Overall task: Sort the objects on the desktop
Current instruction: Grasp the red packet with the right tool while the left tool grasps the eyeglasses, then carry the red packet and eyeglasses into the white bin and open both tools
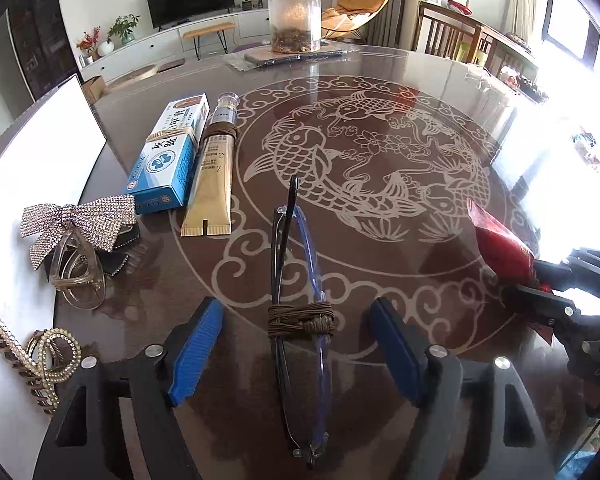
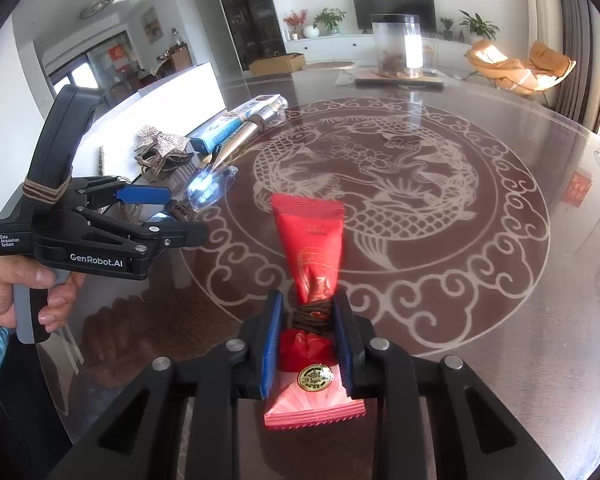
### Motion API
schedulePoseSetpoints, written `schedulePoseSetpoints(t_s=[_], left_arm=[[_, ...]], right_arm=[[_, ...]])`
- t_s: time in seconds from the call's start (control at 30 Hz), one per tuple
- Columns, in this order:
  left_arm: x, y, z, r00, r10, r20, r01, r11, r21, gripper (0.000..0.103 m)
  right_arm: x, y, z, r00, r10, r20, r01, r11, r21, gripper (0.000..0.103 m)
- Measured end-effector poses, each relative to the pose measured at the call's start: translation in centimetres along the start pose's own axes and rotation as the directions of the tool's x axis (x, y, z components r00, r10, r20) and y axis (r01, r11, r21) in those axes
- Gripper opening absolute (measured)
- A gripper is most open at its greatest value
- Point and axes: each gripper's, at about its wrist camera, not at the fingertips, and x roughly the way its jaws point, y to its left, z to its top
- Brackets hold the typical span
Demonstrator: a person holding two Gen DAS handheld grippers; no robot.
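The left gripper straddles a pair of folded blue-rimmed glasses lying on the glossy brown desk, its blue fingers apart on either side of the brown cord wrap, apparently lined up to pinch that thickest, least slippery spot. The right gripper has its fingers clamped on a red tube at its own cord binding, probably for the same reason. A blue-and-white box, gold tube and rhinestone bow lie grouped near the white board, suggesting a sorting area.

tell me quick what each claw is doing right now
Left claw: open, straddling the folded glasses, pads not touching.
Right claw: closed on the red packet.
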Motion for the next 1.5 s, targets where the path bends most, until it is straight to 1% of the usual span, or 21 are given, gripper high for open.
schedulePoseSetpoints(t_s=[0.03,0.17,0.2,0.23,0.27,0.3,0.37,0.47,0.53,0.63,0.7,0.77,0.93,1.03,1.1,1.17,1.23,1.3,1.37,1.43,1.5], left_arm=[[-0.3,-0.3,0.0,1.000,0.007,0.001,-0.007,1.000,0.000,0.028],[-1.1,-0.5,-1.3,0.999,0.036,-0.007,-0.036,0.998,-0.044,0.028],[-1.5,-0.3,-1.8,0.999,0.032,-0.007,-0.032,0.997,-0.069,0.028],[-2.0,0.0,-2.3,1.000,0.019,-0.003,-0.019,0.995,-0.101,0.027],[-2.7,0.3,-2.8,1.000,0.003,0.008,-0.002,0.991,-0.132,0.027],[-3.7,0.6,-3.3,1.000,-0.007,0.028,0.011,0.987,-0.159,0.027],[-6.0,1.2,-3.9,0.997,-0.013,0.075,0.028,0.980,-0.199,0.027],[-10.0,2.4,-4.2,0.989,-0.002,0.147,0.038,0.970,-0.241,0.027],[-13.0,3.6,-4.2,0.981,0.014,0.193,0.039,0.963,-0.266,0.027],[-16.8,6.8,-4.4,0.969,0.055,0.239,0.020,0.953,-0.301,0.027],[-18.7,9.6,-4.9,0.964,0.119,0.237,-0.036,0.943,-0.329,0.028],[-20.0,13.3,-6.0,0.960,0.194,0.203,-0.103,0.915,-0.389,0.028],[-21.3,23.0,-9.9,0.950,0.296,0.098,-0.187,0.792,-0.581,0.027],[-20.6,26.7,-11.4,0.938,0.345,0.029,-0.253,0.742,-0.621,0.028],[-19.5,28.0,-12.0,0.936,0.353,-0.011,-0.281,0.726,-0.628,0.028],[-18.0,28.7,-12.7,0.931,0.360,-0.068,-0.320,0.709,-0.629,0.029],[-16.8,28.8,-13.3,0.933,0.344,-0.106,-0.332,0.708,-0.623,0.031],[-15.9,28.8,-13.8,0.936,0.325,-0.131,-0.334,0.712,-0.618,0.039],[-15.6,28.2,-14.3,0.925,0.350,-0.148,-0.364,0.706,-0.607,0.073],[-16.4,27.4,-14.6,0.914,0.388,-0.118,-0.377,0.704,-0.602,0.074],[-17.1,26.5,-14.7,0.913,0.395,-0.099,-0.370,0.705,-0.605,0.074]], right_arm=[[0.0,0.0,0.0,1.000,0.004,0.000,-0.004,1.000,0.000,0.028],[0.6,0.5,1.1,0.998,0.031,-0.054,-0.033,0.999,-0.040,0.056],[1.0,0.8,1.5,0.997,0.014,-0.079,-0.019,0.998,-0.064,0.056],[1.3,1.1,1.8,0.995,0.002,-0.100,-0.011,0.996,-0.093,0.055],[1.5,1.3,2.0,0.993,-0.014,-0.115,0.001,0.993,-0.119,0.031],[1.5,1.2,2.2,0.991,-0.022,-0.129,0.005,0.992,-0.126,0.017],[0.8,0.8,2.6,0.990,0.012,-0.141,-0.026,0.995,-0.098,0.017],[-0.9,1.1,3.7,0.993,0.030,-0.114,-0.042,0.993,-0.107,0.017],[-2.1,2.0,4.9,0.993,0.074,-0.089,-0.083,0.992,-0.098,0.017],[-3.4,5.3,7.8,0.989,0.143,-0.042,-0.148,0.980,-0.130,0.017],[-4.0,8.5,10.0,0.979,0.204,-0.013,-0.203,0.964,-0.170,0.017],[-4.3,12.5,12.3,0.962,0.271,0.008,-0.263,0.939,-0.222,0.018],[-3.7,24.1,17.1,0.910,0.414,0.022,-0.379,0.852,-0.361,0.018],[-0.9,30.9,18.7,0.903,0.429,-0.008,-0.388,0.808,-0.442,0.018],[2.3,34.2,19.0,0.908,0.415,-0.055,-0.391,0.793,-0.466,0.018],[5.9,36.4,18.7,0.916,0.385,-0.109,-0.388,0.788,-0.477,0.018],[9.0,37.5,18.1,0.920,0.358,-0.157,-0.389,0.792,-0.471,0.020],[11.1,37.5,17.5,0.914,0.351,-0.205,-0.406,0.802,-0.438,0.036],[11.7,36.7,17.2,0.905,0.372,-0.209,-0.425,0.820,-0.382,0.041],[11.0,34.9,17.1,0.894,0.409,-0.180,-0.447,0.828,-0.339,0.047],[9.4,32.6,17.0,0.896,0.424,-0.131,-0.443,0.836,-0.324,0.066]])
